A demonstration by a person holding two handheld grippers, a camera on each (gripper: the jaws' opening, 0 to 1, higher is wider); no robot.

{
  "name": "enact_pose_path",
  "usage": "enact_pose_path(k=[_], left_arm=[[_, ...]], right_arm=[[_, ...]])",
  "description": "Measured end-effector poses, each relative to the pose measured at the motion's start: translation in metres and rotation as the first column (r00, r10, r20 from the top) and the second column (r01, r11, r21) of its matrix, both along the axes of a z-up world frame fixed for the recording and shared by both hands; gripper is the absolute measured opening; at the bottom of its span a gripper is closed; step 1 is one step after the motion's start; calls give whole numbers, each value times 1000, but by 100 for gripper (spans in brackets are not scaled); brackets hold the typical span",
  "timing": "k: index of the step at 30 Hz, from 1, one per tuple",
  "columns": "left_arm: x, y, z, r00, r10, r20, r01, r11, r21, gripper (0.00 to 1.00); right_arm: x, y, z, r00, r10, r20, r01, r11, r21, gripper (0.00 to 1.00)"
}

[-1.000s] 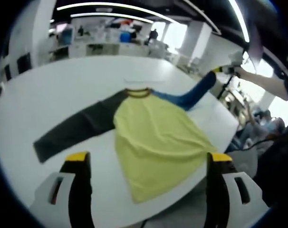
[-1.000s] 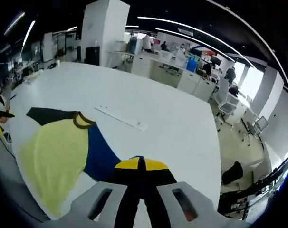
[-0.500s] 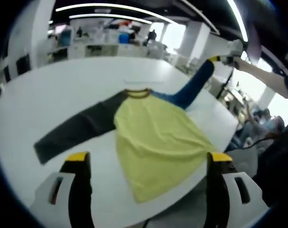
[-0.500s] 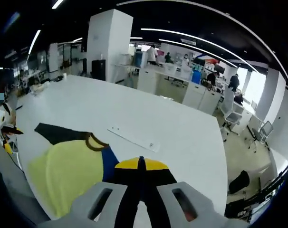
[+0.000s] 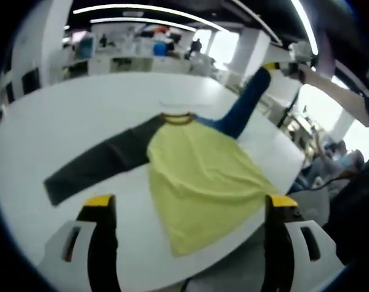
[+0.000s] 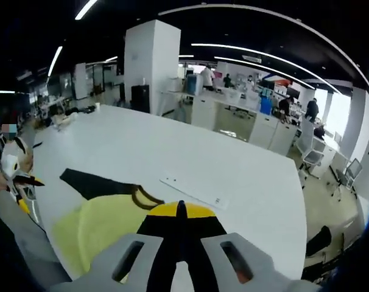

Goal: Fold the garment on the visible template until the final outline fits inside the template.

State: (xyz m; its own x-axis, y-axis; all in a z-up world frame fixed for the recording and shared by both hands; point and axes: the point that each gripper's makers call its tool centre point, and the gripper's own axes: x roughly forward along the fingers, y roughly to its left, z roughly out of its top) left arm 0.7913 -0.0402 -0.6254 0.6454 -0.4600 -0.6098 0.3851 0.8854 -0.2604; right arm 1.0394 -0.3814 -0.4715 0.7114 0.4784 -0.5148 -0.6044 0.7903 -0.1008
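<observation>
One blue sleeve (image 5: 245, 103) rises toward the upper right of the left gripper view, pinched in the closed right gripper (image 6: 181, 210), apparently for folding across the garment (image 5: 196, 176) mid-frame on the white table (image 5: 75, 115), while the left gripper (image 5: 187, 204) hangs spread and empty; no writing is legible.

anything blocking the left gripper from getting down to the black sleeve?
Nothing visible. The left gripper is open above the table, and the black sleeve lies flat ahead with bare tabletop around it.
</observation>
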Motion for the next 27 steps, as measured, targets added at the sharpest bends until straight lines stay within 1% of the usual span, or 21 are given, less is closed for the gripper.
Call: enact_pose_path(k=[7,15,19,22,27], left_arm=[[-3,3,-1,1000,7,-4,-7,1000,-2,97],[-3,5,0,1000,11,-1,-11,1000,-4,97],[-3,6,-2,1000,12,-4,-12,1000,-5,97],[-4,8,-2,1000,15,-8,-15,1000,-6,97],[-6,14,-4,1000,26,-13,-26,1000,-3,97]], right_arm=[[-4,34,3,998,65,2,-65,998,11,1],[-8,78,-1,990,144,-11,-143,989,29,1],[-8,96,-9,985,173,-28,-172,985,34,1],[-10,112,-21,981,186,-49,-185,982,29,1],[-14,129,-39,976,200,-85,-198,980,35,1]])
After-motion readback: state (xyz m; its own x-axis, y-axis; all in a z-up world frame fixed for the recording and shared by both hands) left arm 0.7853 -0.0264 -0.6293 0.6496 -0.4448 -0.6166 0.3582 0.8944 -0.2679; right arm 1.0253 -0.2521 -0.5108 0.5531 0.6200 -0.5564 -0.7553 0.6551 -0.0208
